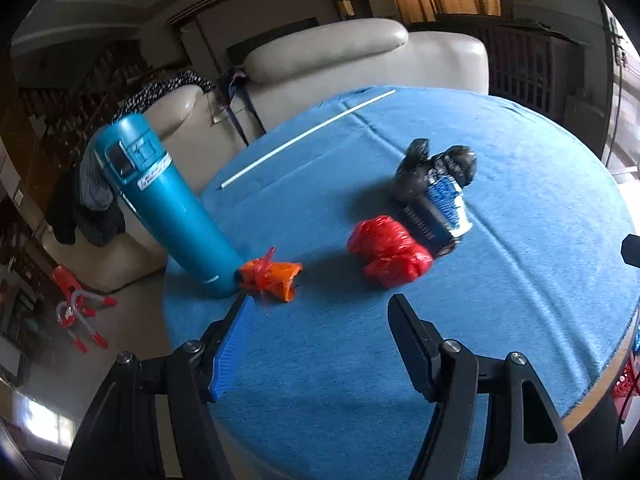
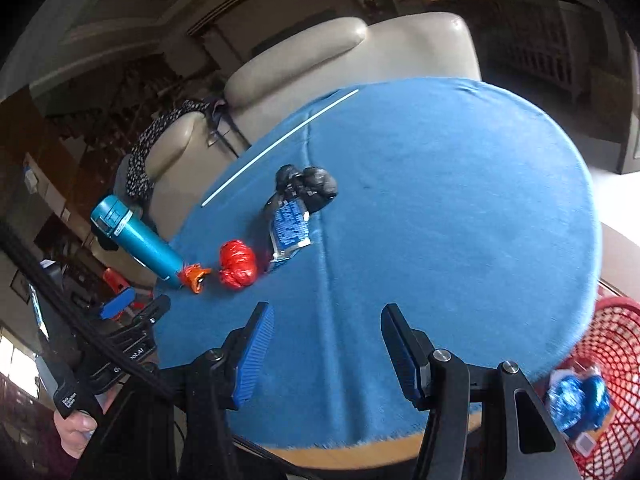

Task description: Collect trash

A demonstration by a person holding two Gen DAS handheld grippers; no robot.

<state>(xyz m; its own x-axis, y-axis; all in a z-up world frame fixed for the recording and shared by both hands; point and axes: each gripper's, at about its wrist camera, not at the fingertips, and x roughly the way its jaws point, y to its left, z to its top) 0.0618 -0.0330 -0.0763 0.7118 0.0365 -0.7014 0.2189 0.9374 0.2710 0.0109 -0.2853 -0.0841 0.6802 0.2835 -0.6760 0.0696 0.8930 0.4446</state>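
1. Four pieces of trash lie on the round blue-covered surface (image 1: 500, 184): one orange plastic wad (image 1: 272, 276), one red plastic wad (image 1: 388, 252), one flattened blue wrapper (image 1: 444, 212) and one black plastic wad (image 1: 436, 168).
2. The orange plastic wad sits at the near left edge, touching the base of a single teal flask (image 1: 172, 200); the red plastic wad is near the middle, touching the blue wrapper, whose far end meets the black plastic wad.
3. One thin white stick (image 1: 308, 136) lies along the far left edge.
4. One red mesh basket (image 2: 616, 344) stands below the surface's right edge, cut off by the frame; inside it one crumpled blue foil piece (image 2: 576, 400) shows, partly behind the gripper's frame.
5. Two tools: the left hand-held gripper (image 1: 320, 344) and the right hand-held gripper (image 2: 328, 352) both hang over the near edge with jaws apart and nothing between them.
6. In the right wrist view, the left hand-held gripper is seen at the left edge, half hidden; a hand (image 2: 76, 428) grips its handle.
7. The wrapper's print is too blurred to read.
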